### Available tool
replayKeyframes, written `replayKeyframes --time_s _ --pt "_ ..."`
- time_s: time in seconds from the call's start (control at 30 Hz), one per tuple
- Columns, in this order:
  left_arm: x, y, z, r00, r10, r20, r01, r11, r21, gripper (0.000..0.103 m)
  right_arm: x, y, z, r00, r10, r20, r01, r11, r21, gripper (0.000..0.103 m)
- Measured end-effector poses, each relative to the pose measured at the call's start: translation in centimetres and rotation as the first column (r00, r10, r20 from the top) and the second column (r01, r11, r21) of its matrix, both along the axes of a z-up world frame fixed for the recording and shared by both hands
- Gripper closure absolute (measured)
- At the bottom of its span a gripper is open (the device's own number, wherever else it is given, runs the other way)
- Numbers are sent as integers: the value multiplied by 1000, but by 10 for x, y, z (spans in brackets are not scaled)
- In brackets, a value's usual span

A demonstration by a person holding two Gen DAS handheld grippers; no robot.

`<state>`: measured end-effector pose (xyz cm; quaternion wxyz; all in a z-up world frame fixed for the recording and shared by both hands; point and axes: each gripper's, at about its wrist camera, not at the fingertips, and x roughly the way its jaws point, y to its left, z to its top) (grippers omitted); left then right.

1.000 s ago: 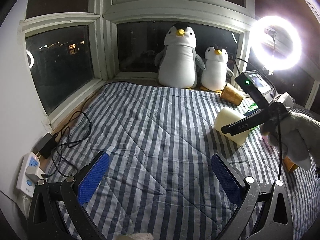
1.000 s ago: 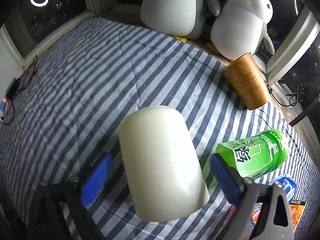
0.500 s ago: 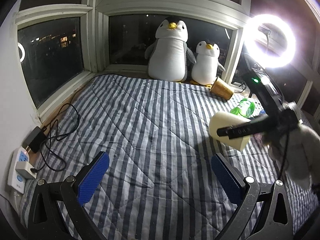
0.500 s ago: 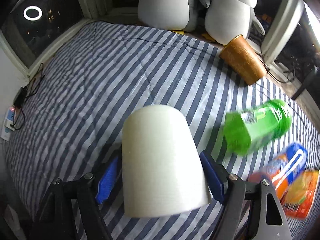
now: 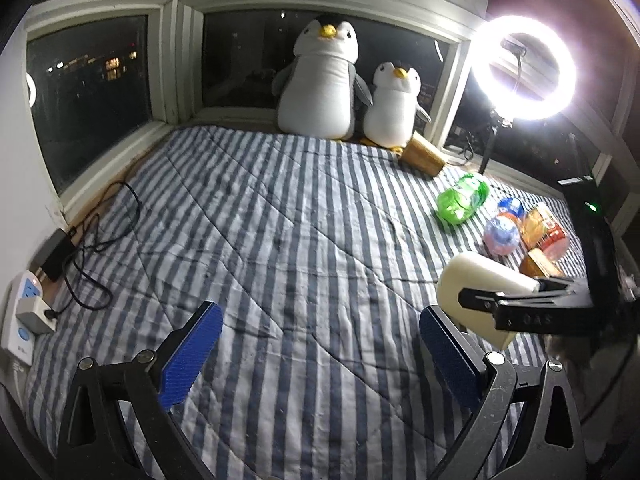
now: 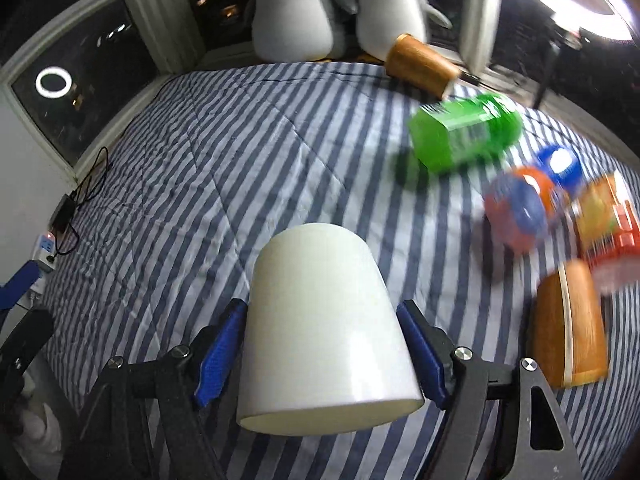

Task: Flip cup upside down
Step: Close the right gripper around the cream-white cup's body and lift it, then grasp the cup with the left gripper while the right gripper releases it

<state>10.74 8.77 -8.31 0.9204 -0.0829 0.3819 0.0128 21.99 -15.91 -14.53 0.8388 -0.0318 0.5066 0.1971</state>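
The right gripper (image 6: 322, 356) holds the white cup (image 6: 324, 324) above the striped blanket (image 6: 200, 168).

On the left, the left gripper (image 5: 318, 354) is wide open with nothing between its blue pads (image 5: 190, 354). In the middle, the right gripper's two blue pads (image 6: 218, 358) squeeze the cup's sides, with its open rim toward the camera and its closed end pointing away. To the right lie a green bottle (image 6: 466, 132), some snack packs (image 6: 604, 216) and a brown cup (image 6: 568, 324).
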Motion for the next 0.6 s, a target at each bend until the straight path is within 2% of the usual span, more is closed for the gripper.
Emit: replayKeyframes --time_s 0.2,0.37,0.6 --pt "0 -10 -6 999 -30 -41 29 1000 -9 2 -25 -8 -8 998 -61 3 60 998 29 31" --pt "-2 -26 -5 996 -72 -54 72 997 -5 2 -39 -12 -11 998 -62 -1 62 996 60 30" --pt "2 -62 -7 986 -132 -102 131 991 -21 2 -78 -47 11 992 -91 86 83 992 95 30"
